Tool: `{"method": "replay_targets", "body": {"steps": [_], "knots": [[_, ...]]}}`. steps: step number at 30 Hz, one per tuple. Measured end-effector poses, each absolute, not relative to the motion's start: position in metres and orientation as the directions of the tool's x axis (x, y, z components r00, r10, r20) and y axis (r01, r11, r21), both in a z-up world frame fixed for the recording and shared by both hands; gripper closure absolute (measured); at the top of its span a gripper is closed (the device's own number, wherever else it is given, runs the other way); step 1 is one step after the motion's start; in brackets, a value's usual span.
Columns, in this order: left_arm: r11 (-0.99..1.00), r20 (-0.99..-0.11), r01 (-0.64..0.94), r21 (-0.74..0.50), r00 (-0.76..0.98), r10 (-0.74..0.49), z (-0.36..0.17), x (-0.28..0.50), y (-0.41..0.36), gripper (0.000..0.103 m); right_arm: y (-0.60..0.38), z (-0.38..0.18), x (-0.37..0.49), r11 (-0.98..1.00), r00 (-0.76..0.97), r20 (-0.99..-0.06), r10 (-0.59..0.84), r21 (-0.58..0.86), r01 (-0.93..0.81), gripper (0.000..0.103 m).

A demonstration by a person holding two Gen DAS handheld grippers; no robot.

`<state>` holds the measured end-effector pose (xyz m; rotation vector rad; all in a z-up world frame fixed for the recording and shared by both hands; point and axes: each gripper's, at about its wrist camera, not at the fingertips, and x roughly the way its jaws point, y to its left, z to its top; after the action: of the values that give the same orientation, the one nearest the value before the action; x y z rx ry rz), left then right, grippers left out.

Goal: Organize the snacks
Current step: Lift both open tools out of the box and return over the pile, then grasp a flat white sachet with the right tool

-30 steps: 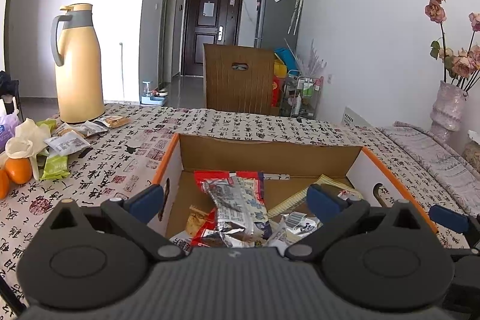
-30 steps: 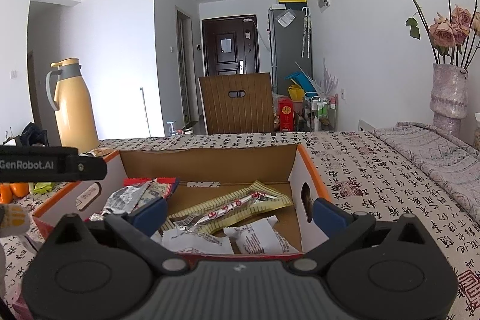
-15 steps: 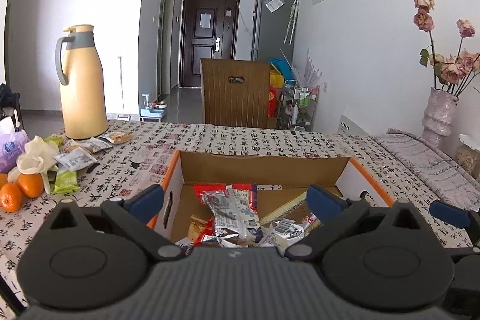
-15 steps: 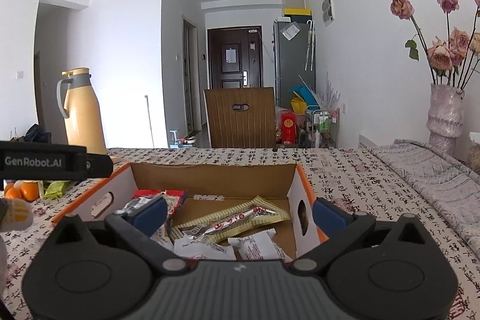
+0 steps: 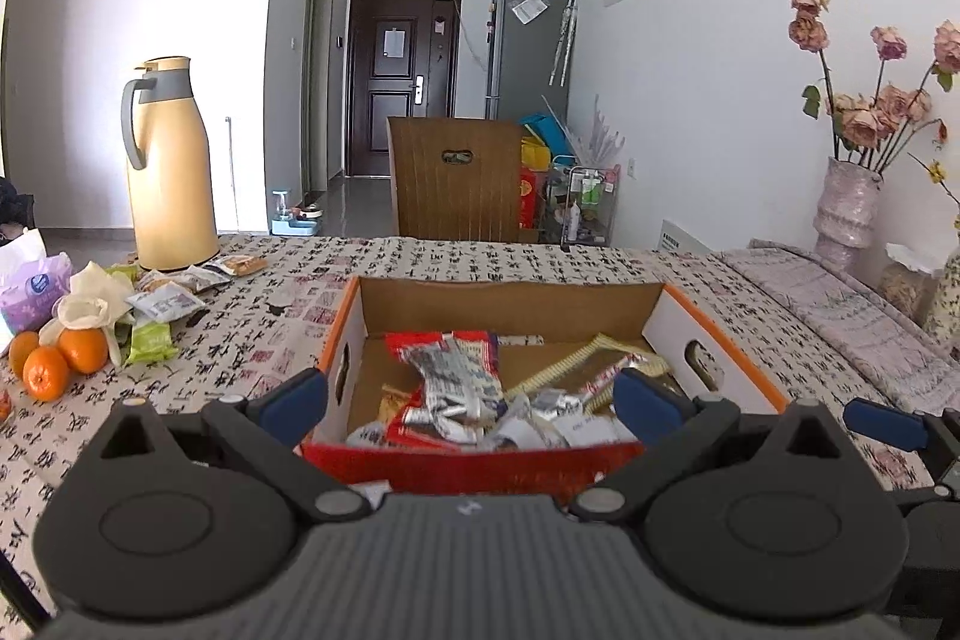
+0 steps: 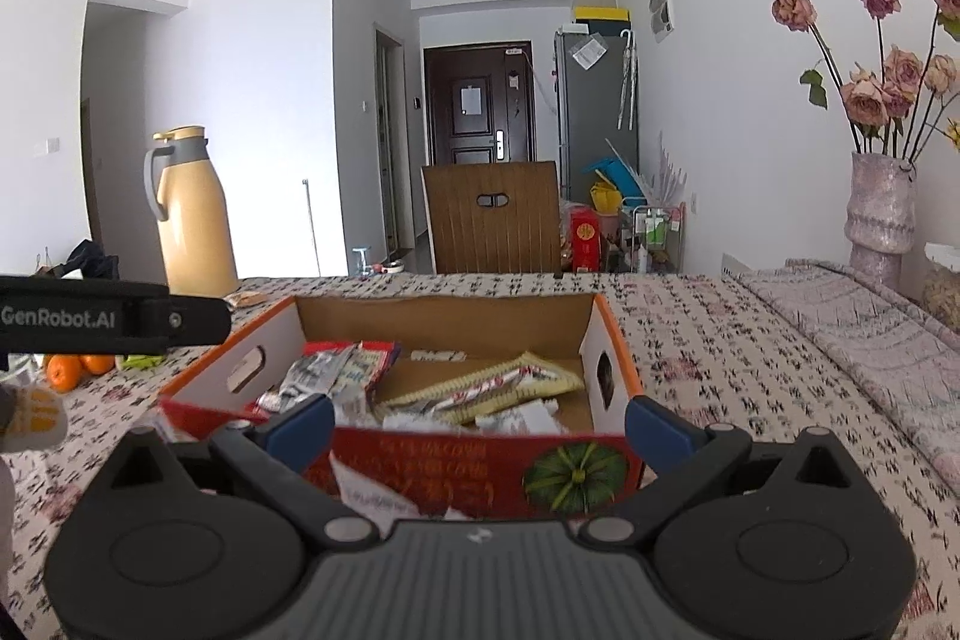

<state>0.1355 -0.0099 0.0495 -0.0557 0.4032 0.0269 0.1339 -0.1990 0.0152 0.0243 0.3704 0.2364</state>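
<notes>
An open cardboard box with orange-edged white sides and a red front stands on the patterned tablecloth. Inside lie several wrapped snacks, among them a long yellowish packet. My left gripper hangs open just before the box's near wall, nothing between its blue pads. My right gripper is also open and empty, in front of the box's red front. More loose snack packets lie on the cloth at the left, by the thermos.
A tall yellow thermos stands at the back left. Oranges, a purple pack and crumpled paper sit at the left edge. A vase of dried roses is at the right. A wooden chair stands behind the table.
Both grippers have drawn back and up from the box, so its red front wall now shows. Both stay open and empty.
</notes>
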Motion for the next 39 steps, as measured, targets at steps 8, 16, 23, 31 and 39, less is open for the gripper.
{"method": "replay_targets", "body": {"steps": [8, 16, 23, 31, 39], "knots": [[0.998, -0.421, -0.023, -0.052, 0.907, -0.001, 0.028, 0.107, -0.003, 0.0, -0.203, 0.002, 0.108, 0.971, 0.888, -0.393, 0.238, 0.077, -0.226, 0.0], [0.997, -0.479, -0.027, -0.069, 0.878, -0.009, -0.003, 0.082, 0.014, 0.0, -0.21, -0.023, 0.079, 0.972, 0.852, -0.469, 0.234, 0.083, -0.222, 0.0], [0.997, -0.518, -0.033, -0.071, 0.855, -0.008, -0.017, 0.072, 0.02, 0.0, -0.206, -0.04, 0.064, 0.97, 0.818, -0.524, 0.237, 0.073, -0.234, 0.0], [0.998, -0.522, -0.015, -0.068, 0.853, -0.023, -0.018, 0.067, 0.016, 0.0, -0.185, -0.052, 0.07, 0.959, 0.777, -0.586, 0.23, 0.002, -0.282, 0.01], [0.998, -0.531, -0.004, -0.065, 0.847, -0.031, -0.02, 0.062, 0.013, 0.0, -0.182, -0.056, 0.065, 0.948, 0.756, -0.602, 0.257, 0.003, -0.319, 0.046]]}}
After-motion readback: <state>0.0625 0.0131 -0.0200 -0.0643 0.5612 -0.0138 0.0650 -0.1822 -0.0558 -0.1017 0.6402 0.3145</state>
